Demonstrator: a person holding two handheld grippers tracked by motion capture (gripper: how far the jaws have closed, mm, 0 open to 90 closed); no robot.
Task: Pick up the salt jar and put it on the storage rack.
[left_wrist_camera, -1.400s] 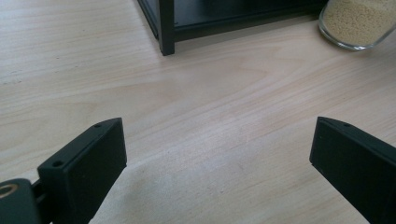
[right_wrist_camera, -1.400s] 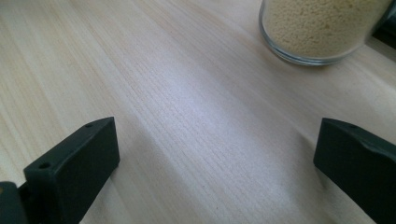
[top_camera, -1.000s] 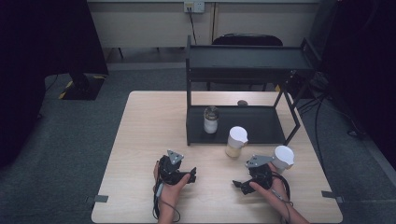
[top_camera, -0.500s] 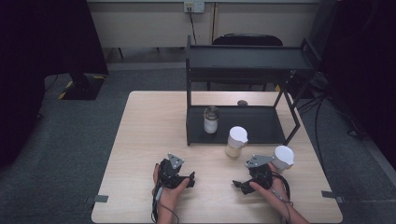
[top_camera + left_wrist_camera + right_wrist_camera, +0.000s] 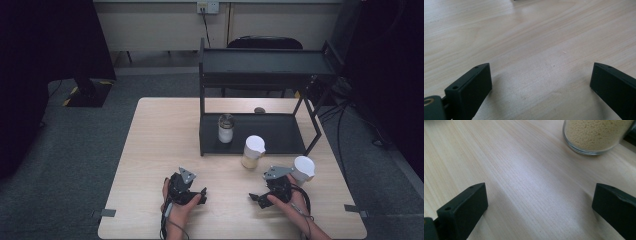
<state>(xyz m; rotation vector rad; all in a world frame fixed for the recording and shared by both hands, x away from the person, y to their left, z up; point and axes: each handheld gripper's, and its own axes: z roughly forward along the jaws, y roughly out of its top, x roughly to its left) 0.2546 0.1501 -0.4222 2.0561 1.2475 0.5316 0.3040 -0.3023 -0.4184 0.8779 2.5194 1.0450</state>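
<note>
Jar [image 5: 251, 152] of pale grains is standing on the surface [image 5: 160, 140] just in front of the black shelf rack [image 5: 260, 135], left of a second white-lidded jar [image 5: 303, 169]. Right tongs [image 5: 258, 198] are hovering near it, jaws wide apart; left tongs [image 5: 199, 195], likewise apart, are resting over bare wood toward the near edge, with open room to the left.

Left tongs [image 5: 541, 82] spread wide, jaws low over bare light wood table [image 5: 529, 37], nothing between them.
</note>
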